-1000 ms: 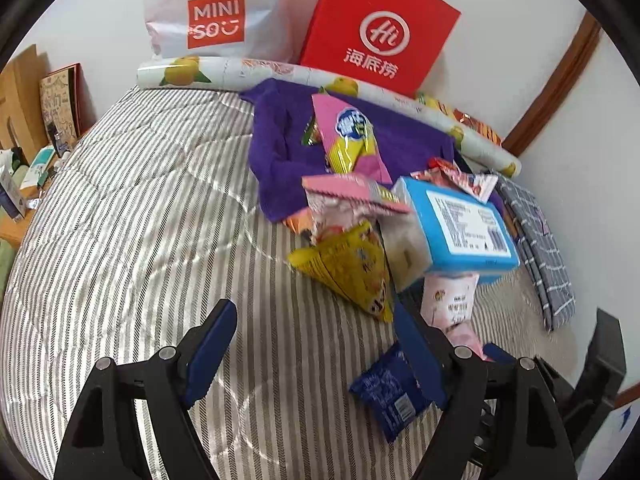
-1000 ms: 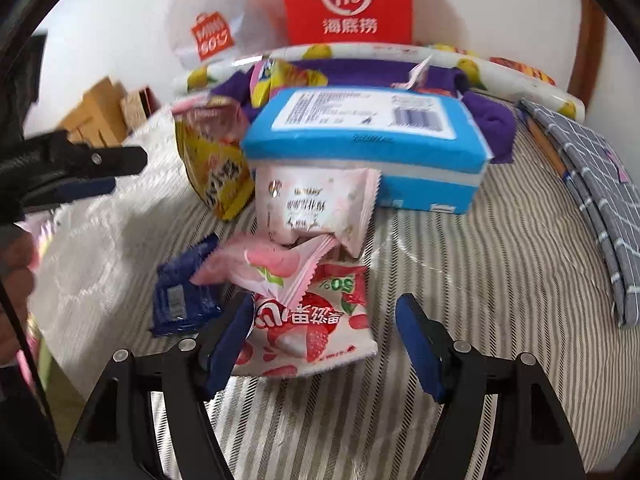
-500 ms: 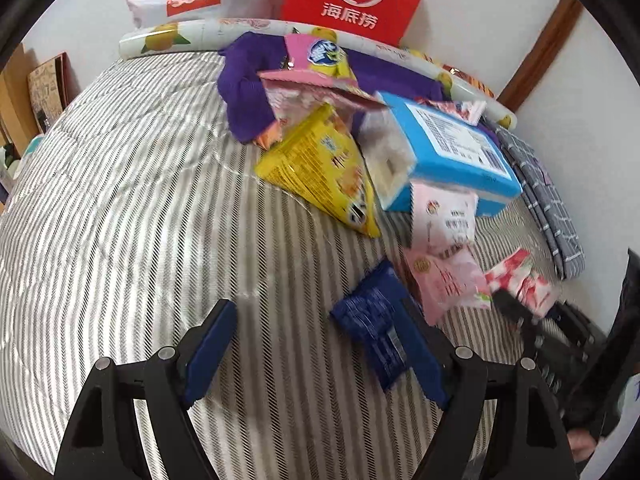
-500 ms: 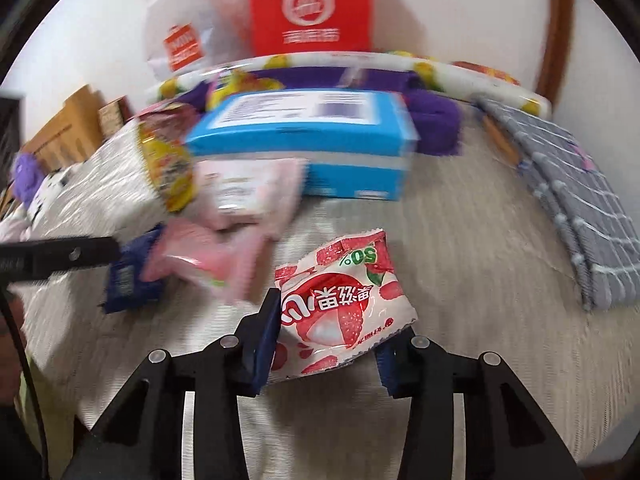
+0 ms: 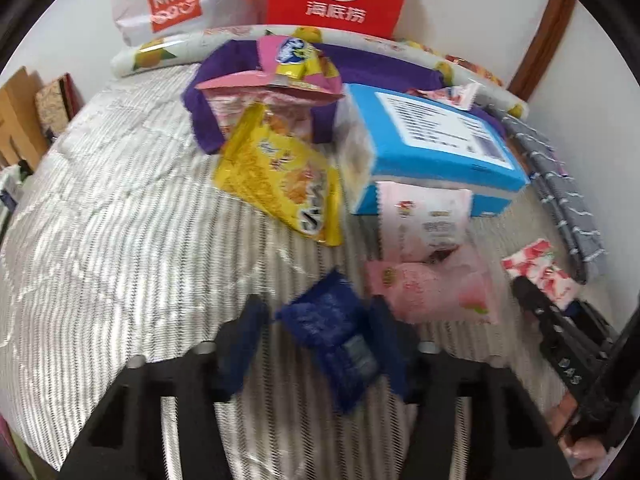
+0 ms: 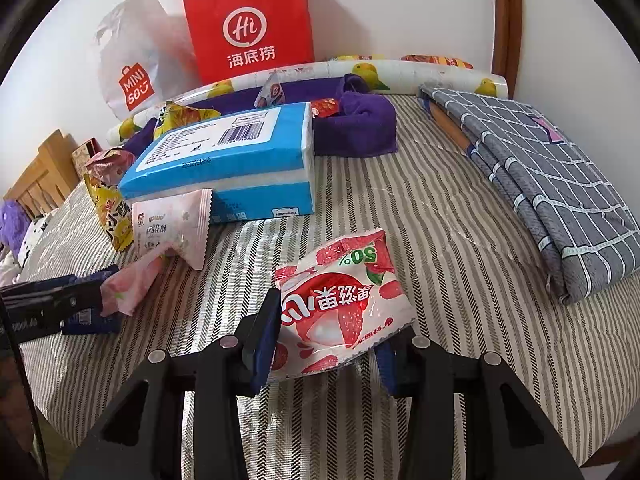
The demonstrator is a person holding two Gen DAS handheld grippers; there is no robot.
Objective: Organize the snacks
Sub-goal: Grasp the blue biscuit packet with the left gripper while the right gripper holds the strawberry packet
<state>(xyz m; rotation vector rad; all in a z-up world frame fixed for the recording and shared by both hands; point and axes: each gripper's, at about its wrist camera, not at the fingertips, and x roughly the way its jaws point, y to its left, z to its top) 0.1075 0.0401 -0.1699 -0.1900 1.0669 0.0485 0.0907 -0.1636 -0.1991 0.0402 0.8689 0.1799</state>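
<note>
Two hand-held grippers worked over a striped bed cover (image 6: 460,216) strewn with snacks. The left gripper (image 5: 320,344) had its jaws closing around one dark blue packet (image 5: 332,328); the packet lay between the blue pads, but blur hid whether they pressed on it. The right gripper (image 6: 328,336) was clamped on one red-and-white lychee candy bag (image 6: 340,300), printed with "50%" and Chinese characters seen upside down.

Counted on the bed: one blue tissue pack (image 6: 228,160) with a barcode label on top, one yellow snack bag (image 5: 280,180) leaning against it, two pale pink packets (image 5: 424,220) (image 5: 432,292) just in front of it, one of them with the Chinese for snowflake crisp legible in the right wrist view. One pink-and-yellow bag (image 5: 292,64) sat on a purple towel (image 6: 360,128) behind.

Against the wall stood one red paper bag (image 6: 248,24) marked "Hi" above three Chinese characters, and one white plastic bag (image 6: 136,64) reading "MINISO". One long roll with a lemon print (image 6: 400,72) lay along the far edge, and one folded grey checked cloth (image 6: 540,184) lay at the right.
</note>
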